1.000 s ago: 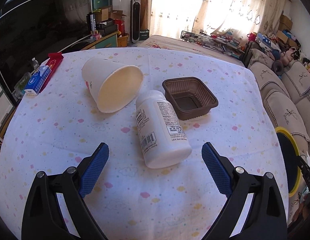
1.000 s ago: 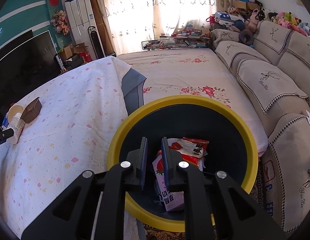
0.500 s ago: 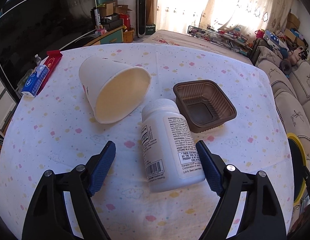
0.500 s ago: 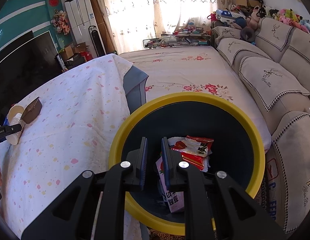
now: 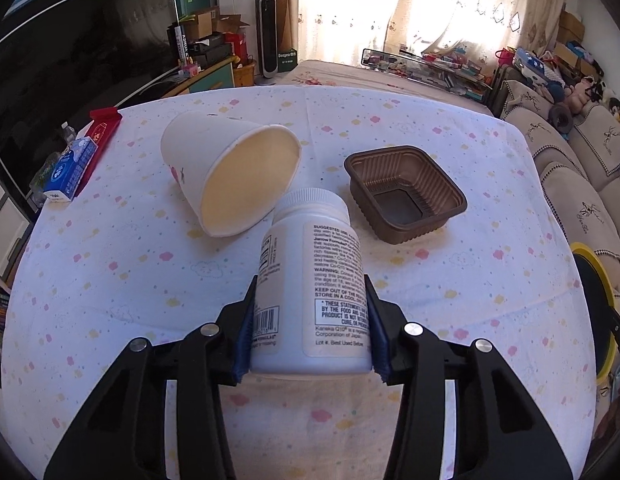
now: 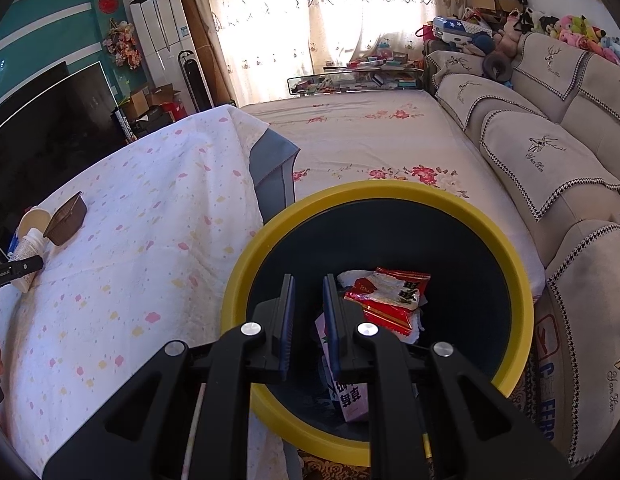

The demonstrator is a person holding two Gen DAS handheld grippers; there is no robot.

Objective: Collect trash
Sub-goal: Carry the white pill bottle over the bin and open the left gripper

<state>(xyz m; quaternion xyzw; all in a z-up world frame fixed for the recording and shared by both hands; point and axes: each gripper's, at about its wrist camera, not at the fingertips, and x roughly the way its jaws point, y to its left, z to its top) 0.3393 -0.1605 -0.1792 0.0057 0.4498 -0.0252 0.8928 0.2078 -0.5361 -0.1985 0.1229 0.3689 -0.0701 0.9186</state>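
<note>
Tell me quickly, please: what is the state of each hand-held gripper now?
Left hand-held gripper: jaws closing, pads against the white bottle.
Right hand-held gripper: shut, holding nothing, above the yellow-rimmed bin.

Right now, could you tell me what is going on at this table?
A person is clearing trash. The left tongs are closing on the white bottle lying on the tablecloth, pads against its sides. The paper cup and brown tray wait. The shut right tongs hover over the yellow-rimmed bin.
</note>
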